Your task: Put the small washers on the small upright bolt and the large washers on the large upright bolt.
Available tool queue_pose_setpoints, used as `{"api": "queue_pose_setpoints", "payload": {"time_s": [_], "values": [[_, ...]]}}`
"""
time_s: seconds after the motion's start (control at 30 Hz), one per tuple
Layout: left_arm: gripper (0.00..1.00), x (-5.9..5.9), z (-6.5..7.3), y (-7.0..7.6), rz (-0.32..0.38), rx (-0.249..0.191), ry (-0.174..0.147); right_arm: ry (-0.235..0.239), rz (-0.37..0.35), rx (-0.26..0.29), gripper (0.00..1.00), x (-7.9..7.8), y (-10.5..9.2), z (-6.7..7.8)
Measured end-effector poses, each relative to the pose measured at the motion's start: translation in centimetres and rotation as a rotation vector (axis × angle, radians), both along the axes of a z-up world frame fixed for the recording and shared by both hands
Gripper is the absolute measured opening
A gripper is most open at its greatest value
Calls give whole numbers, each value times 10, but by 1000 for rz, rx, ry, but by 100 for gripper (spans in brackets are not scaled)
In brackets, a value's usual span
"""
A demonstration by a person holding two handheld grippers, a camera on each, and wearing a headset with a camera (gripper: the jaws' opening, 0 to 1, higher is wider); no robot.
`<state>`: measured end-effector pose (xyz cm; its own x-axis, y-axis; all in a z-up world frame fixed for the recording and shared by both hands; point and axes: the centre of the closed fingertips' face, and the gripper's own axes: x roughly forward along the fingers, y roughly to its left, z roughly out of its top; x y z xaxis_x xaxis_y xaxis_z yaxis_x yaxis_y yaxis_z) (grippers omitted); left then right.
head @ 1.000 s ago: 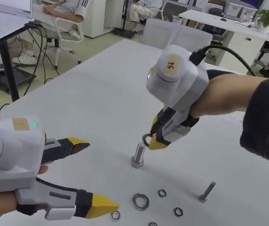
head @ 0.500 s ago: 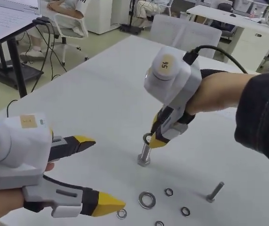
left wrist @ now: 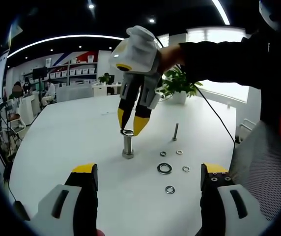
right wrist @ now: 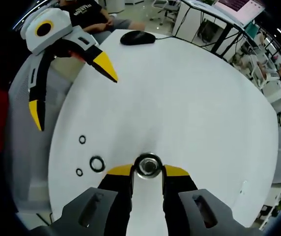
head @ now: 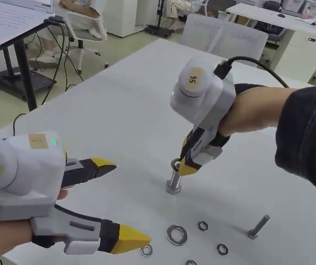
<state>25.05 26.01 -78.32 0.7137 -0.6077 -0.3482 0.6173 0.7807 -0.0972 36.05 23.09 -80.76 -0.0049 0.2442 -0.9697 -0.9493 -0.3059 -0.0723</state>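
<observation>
Lying loose on the white tabletop (head: 119,99), a large washer (head: 177,234) and a scatter of small washers (head: 203,225) sit just in front of the large bolt (head: 174,182). The small bolt (left wrist: 175,132) stands upright beyond them in the left gripper view, well apart from the big one. Over the large bolt hangs the right gripper (head: 185,164), jaws pinched on a held washer (right wrist: 148,165) right at the bolt's top, and the bolt's end shows through the ring in the right gripper view. Low at the left, the left gripper (head: 119,201) has its jaws spread wide, the lower tip near one small washer. A black cable (head: 257,61) arcs from the right gripper back over a dark sleeve (head: 307,138). Around the tabletop it's an office: a desk (head: 14,33) with dangling leads, a potted plant (left wrist: 177,88), and a computer mouse (right wrist: 138,37) at the far end. The yellow tips cover the bolt's upper threads, so I cannot tell how far down the ring sits. One small washer is cut off at the head view's bottom edge.
</observation>
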Motion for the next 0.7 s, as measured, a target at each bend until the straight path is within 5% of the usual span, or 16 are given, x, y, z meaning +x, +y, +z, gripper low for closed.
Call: {"api": "queue_pose_setpoints", "payload": {"time_s": [0.7], "values": [[86, 2, -5, -1, 3, -2, 12, 32, -21, -42, 23, 0, -3, -32]]}}
